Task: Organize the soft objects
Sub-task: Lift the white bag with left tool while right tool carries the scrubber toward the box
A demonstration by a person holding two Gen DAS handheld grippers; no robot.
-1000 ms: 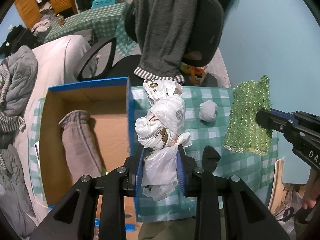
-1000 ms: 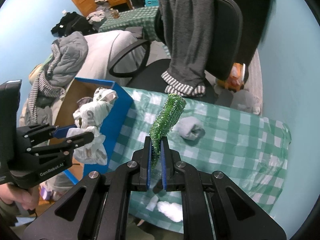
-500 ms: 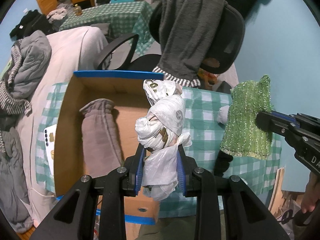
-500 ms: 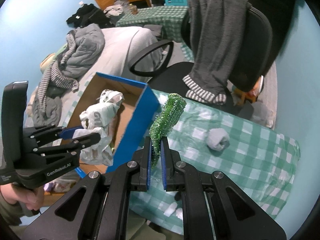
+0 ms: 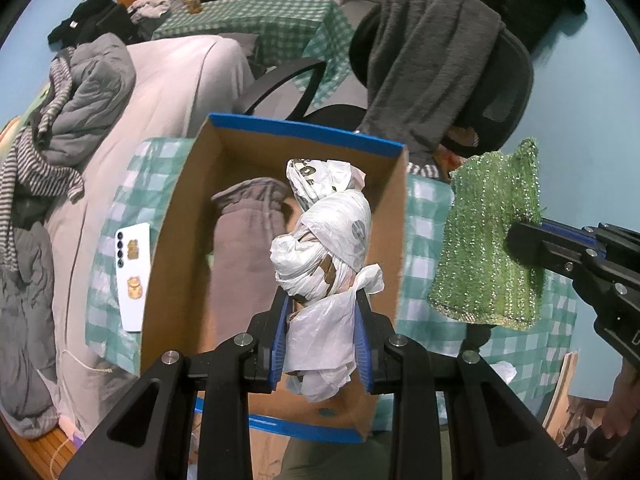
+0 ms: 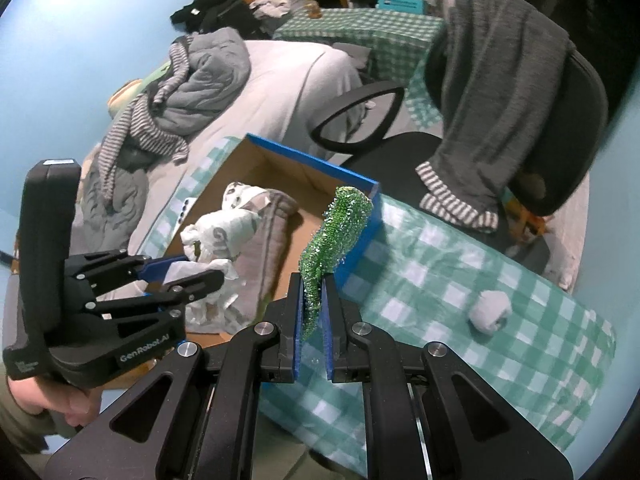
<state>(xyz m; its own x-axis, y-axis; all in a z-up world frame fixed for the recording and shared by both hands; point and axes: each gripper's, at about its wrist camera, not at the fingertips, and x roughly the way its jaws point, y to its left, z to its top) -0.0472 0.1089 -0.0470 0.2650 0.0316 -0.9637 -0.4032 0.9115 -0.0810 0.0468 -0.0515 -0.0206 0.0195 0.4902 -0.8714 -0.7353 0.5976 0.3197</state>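
Observation:
My left gripper (image 5: 322, 304) is shut on a knotted white plastic bag (image 5: 328, 236) and holds it above the inside of a blue-edged cardboard box (image 5: 304, 132). A rolled grey-brown cloth (image 5: 244, 248) lies in the box. My right gripper (image 6: 313, 284) is shut on a sparkly green cloth (image 6: 336, 228), held in the air at the box's right wall. From the right wrist view the left gripper (image 6: 200, 270) with the white bag (image 6: 222, 232) hangs over the box (image 6: 316, 164). A small grey sock ball (image 6: 490, 312) rests on the green checked tablecloth (image 6: 460, 280).
A white phone (image 5: 134, 276) lies on the tablecloth left of the box. Behind the table stands a black office chair (image 6: 560, 100) with a grey towel (image 6: 500, 112) draped over it. A bed with piled grey clothes (image 5: 84, 92) is at the left. A person's hand (image 6: 48, 400) grips the left tool.
Both grippers have moved left across the table with their loads. The white bag now hangs over the box's inside instead of over its right wall, and the green cloth has reached the box's edge.

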